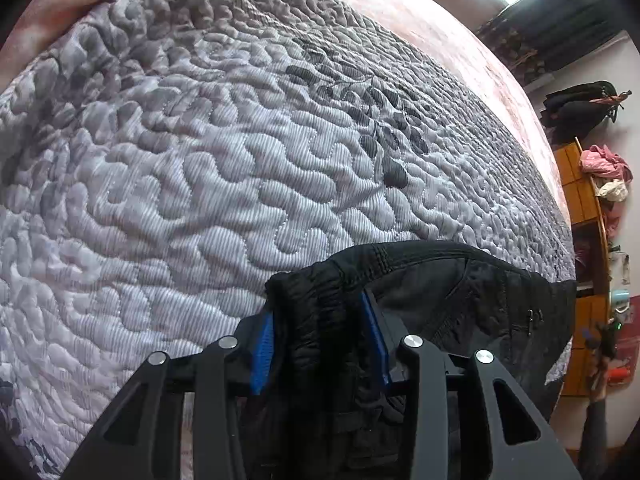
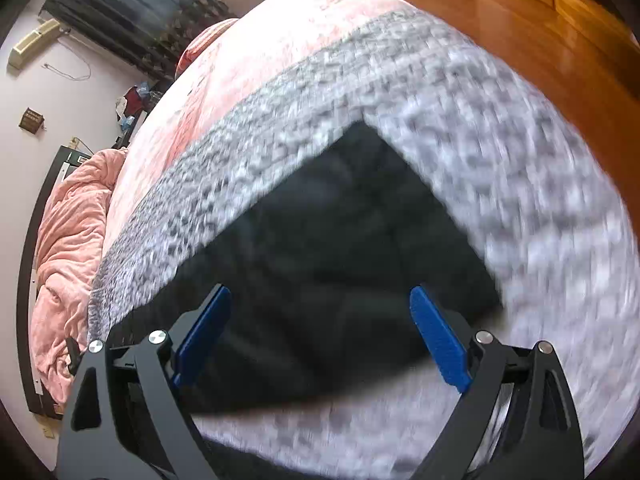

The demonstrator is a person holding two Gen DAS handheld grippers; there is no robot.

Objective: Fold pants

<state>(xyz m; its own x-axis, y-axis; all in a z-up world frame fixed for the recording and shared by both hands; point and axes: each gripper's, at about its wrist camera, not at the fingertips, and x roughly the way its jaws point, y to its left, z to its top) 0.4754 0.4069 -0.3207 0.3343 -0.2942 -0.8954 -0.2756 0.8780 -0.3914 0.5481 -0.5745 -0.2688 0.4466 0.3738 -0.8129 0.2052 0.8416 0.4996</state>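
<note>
The pants (image 1: 420, 292), black, lie on a grey quilted bedcover (image 1: 200, 160); a bunched fold of their gathered edge is pinched between the blue pads of the left gripper (image 1: 320, 312). The right gripper (image 2: 320, 312) hangs spread wide above the dark cloth, holding nothing.

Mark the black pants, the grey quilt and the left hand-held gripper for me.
black pants (image 1: 452, 292), left wrist view, on the flat fabric right of the bunched edge.
grey quilt (image 1: 192, 168), left wrist view, on its bare stitched surface.
left hand-held gripper (image 1: 320, 316), left wrist view, midway between the blue fingertips.
</note>
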